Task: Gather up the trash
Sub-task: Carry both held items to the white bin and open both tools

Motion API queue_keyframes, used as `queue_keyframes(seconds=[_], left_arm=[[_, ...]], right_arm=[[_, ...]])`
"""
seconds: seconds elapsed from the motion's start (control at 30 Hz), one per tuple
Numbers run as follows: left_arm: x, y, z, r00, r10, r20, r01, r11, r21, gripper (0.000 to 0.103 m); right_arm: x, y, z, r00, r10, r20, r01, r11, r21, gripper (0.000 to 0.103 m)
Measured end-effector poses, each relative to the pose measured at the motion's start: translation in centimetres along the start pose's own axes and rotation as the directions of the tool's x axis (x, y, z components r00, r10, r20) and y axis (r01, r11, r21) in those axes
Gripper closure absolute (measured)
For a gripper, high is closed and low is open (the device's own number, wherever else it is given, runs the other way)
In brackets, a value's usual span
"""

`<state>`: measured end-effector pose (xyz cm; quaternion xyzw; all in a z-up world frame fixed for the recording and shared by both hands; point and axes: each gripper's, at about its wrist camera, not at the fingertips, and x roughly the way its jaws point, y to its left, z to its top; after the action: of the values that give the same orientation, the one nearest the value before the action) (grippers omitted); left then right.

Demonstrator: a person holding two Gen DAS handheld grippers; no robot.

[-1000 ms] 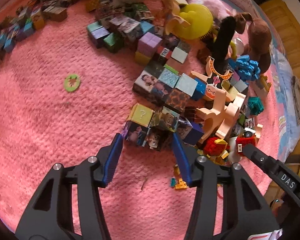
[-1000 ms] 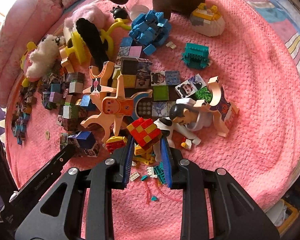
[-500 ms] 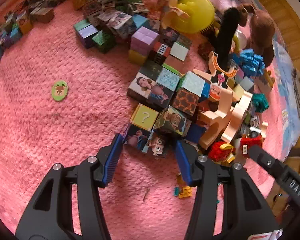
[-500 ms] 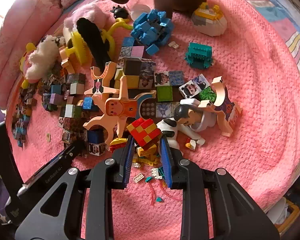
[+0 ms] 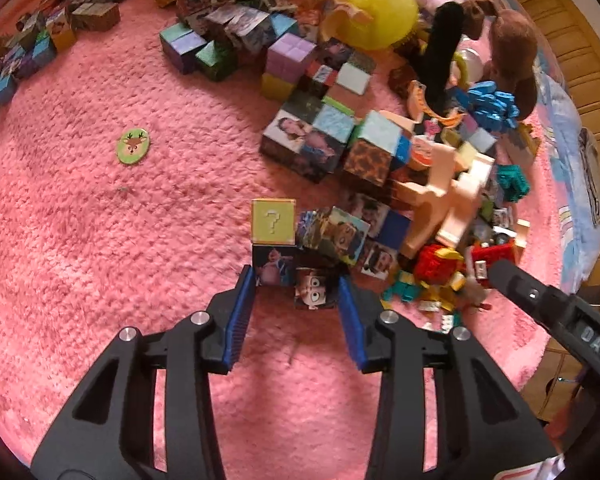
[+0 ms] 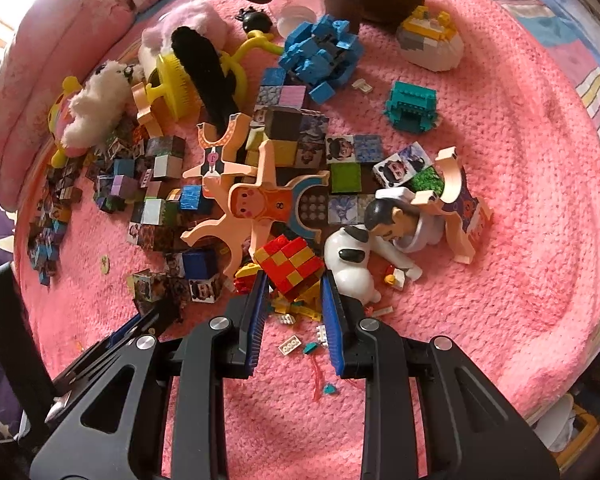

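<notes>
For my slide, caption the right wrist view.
Right gripper open around a red-and-yellow brick block amid toys on a pink rug.

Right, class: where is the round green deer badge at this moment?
In the left wrist view, the green deer badge lies alone on the pink rug, left of the picture-cube pile and ahead-left of the left tongs.

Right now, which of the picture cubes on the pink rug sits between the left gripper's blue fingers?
The big-eyed cartoon-face cube, joined to a darker picture cube, sits between the left gripper. The yellow question-mark cube lies just beyond the fingertips.
</notes>
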<state>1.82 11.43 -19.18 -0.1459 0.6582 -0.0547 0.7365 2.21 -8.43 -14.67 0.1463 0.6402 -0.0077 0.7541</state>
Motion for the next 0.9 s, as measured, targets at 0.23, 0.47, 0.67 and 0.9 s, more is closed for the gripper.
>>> queue_keyframes(seconds=[0.23,0.47,0.67,0.9], left_arm=[[-1.9,-0.7,-0.7,1.0,-0.006,0.019,0.006,1.0,0.016,0.064],[-4.4,-1.9,-0.7,0.999,-0.011,0.052,0.009,0.999,0.038,0.064],[-6.1,-5.2,-0.8,0.997,-0.026,0.079,0.017,0.994,0.111,0.064],[-7.6,-9.2,-1.6,0.996,-0.039,0.079,0.022,0.978,0.209,0.064]], right_arm=[[-1.1,-0.1,-0.7,1.0,0.014,0.005,-0.014,1.0,-0.003,0.078],[-2.7,0.1,-1.6,0.999,0.036,0.015,-0.036,0.999,-0.002,0.078],[-5.1,-0.8,-2.3,0.998,0.049,0.049,-0.049,0.999,0.011,0.078],[-7.8,-3.8,-3.4,0.996,0.035,0.083,-0.042,0.996,0.085,0.078]])
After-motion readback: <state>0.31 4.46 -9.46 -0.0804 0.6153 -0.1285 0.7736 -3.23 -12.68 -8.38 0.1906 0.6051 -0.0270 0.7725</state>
